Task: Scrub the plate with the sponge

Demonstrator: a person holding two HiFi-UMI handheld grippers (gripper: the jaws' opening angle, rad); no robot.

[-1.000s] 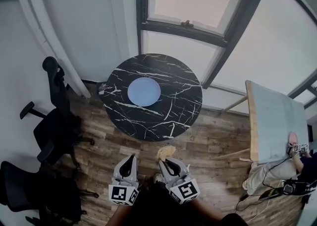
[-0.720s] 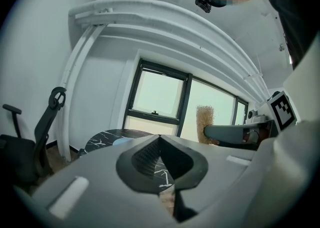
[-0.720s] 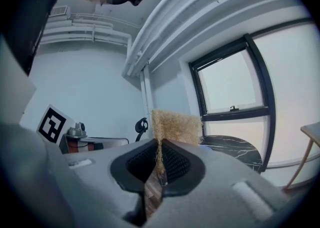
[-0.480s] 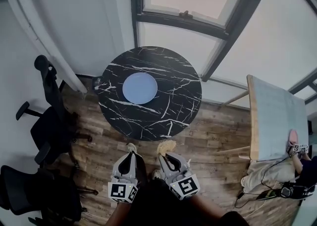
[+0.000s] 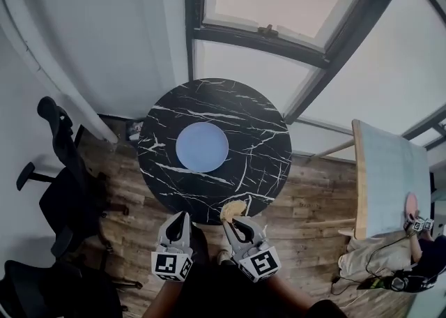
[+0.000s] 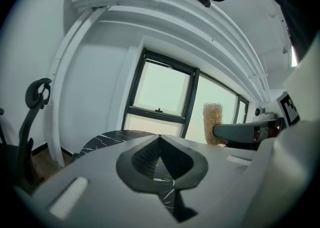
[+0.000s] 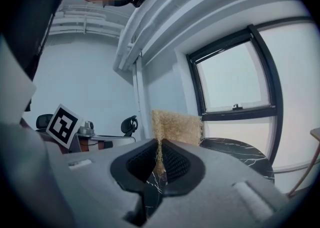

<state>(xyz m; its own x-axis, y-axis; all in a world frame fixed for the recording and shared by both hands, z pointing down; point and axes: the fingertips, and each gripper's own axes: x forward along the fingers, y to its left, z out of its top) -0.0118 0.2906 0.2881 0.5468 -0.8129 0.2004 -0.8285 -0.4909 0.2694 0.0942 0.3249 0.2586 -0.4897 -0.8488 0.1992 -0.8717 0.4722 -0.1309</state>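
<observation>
A pale blue plate (image 5: 202,146) lies near the middle of a round black marble table (image 5: 258,135). My right gripper (image 5: 235,219) is shut on a tan fibrous sponge (image 5: 235,210), held at the table's near edge, well short of the plate. In the right gripper view the sponge (image 7: 176,128) sticks up from between the closed jaws. My left gripper (image 5: 178,221) hangs beside it, shut and empty, just off the table's near edge. The left gripper view shows the sponge (image 6: 212,124) in the other gripper at the right.
Black office chairs (image 5: 59,191) stand on the wood floor at the left. A light wooden table (image 5: 387,177) stands at the right, with a seated person's legs (image 5: 369,250) beside it. A large window (image 5: 279,3) runs behind the round table.
The view has drawn closer to the round table. Both grippers now sit at its near edge, the sponge reaching over the rim.
</observation>
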